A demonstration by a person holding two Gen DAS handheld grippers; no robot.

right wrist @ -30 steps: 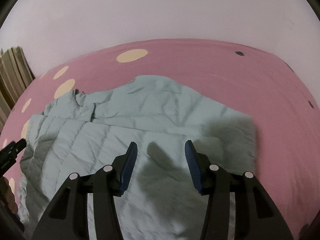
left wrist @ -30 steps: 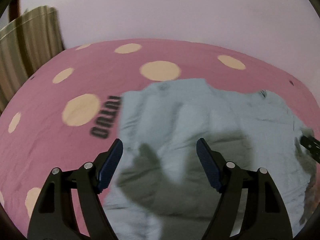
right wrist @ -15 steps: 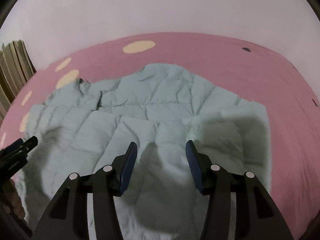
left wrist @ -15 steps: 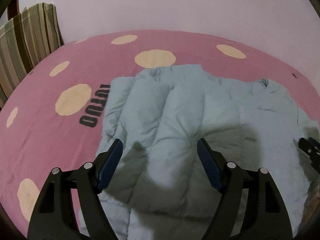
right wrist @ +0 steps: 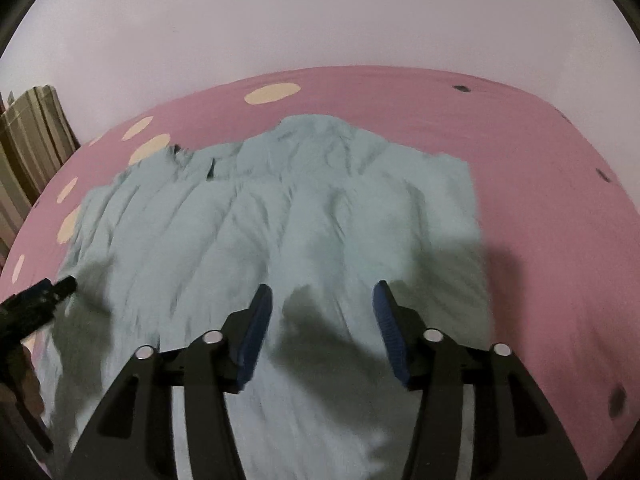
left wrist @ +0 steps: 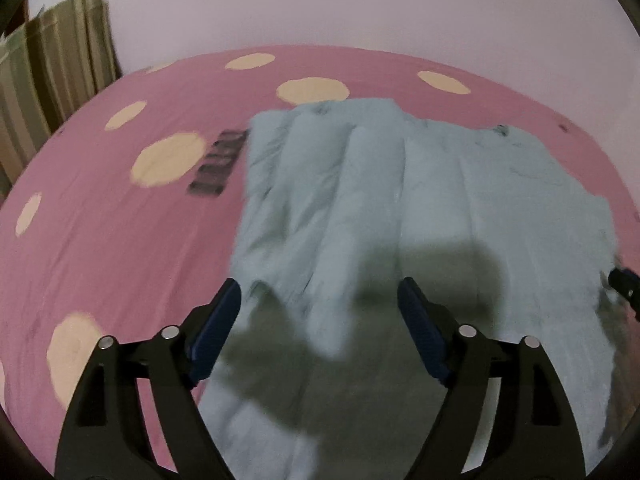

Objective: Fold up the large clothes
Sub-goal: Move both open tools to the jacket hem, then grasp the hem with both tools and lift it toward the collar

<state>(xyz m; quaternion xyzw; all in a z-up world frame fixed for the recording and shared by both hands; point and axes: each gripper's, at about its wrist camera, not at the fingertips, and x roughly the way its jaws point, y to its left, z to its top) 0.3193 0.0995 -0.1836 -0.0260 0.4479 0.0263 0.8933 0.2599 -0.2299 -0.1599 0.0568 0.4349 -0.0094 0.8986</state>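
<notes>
1. A pale blue quilted jacket [left wrist: 400, 208] lies spread flat on the bed [left wrist: 120, 240], on its pink dotted sheet, reaching toward the far edge by the wall [right wrist: 320, 20].
2. The left gripper [left wrist: 320, 312] hovers over the jacket, jaws wide apart and just widened further, nothing between them.
3. The right gripper [right wrist: 320, 312] hovers too, jaws partly apart, just opening, gripping nothing.
4. Striped fabric [left wrist: 52, 60] stands at the bed's far left corner.
</notes>
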